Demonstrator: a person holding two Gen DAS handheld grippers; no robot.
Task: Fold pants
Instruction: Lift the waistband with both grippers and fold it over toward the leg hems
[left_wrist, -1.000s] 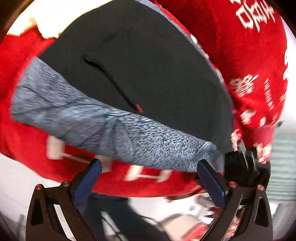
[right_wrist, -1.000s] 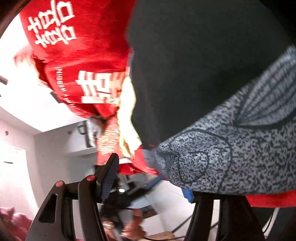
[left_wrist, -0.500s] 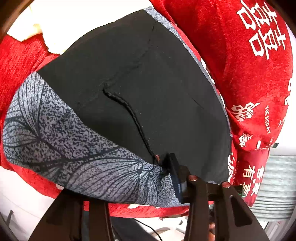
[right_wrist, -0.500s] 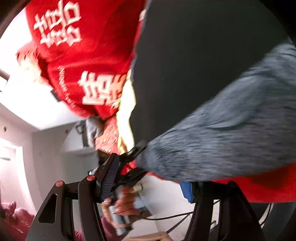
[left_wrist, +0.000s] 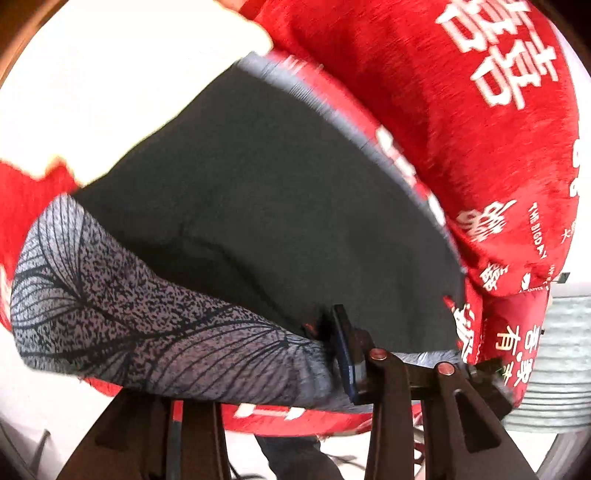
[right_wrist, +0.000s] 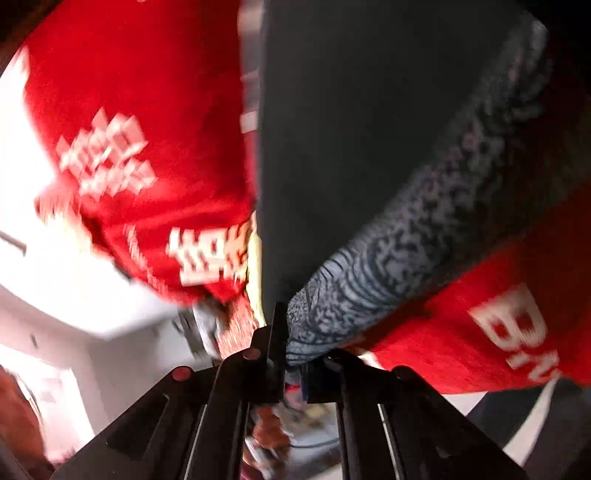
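Left wrist view: I have the left gripper (left_wrist: 332, 369) clamped on the grey patterned waistband (left_wrist: 155, 332) of the black pants (left_wrist: 266, 206), its jaws pinching the band near the middle of its run. In the right wrist view, my right gripper (right_wrist: 286, 354) has just closed its jaws on the waistband's end corner, with the fabric bunched between them. The pants lie spread over a red blanket with white characters (left_wrist: 461, 129); I cannot tell what surface carries it. I judge the step in hand to be securing both waistband grips for a fold. The next move calls for lifting both grippers together, keeping the band taut, and carrying it over toward the leg ends without slippage.
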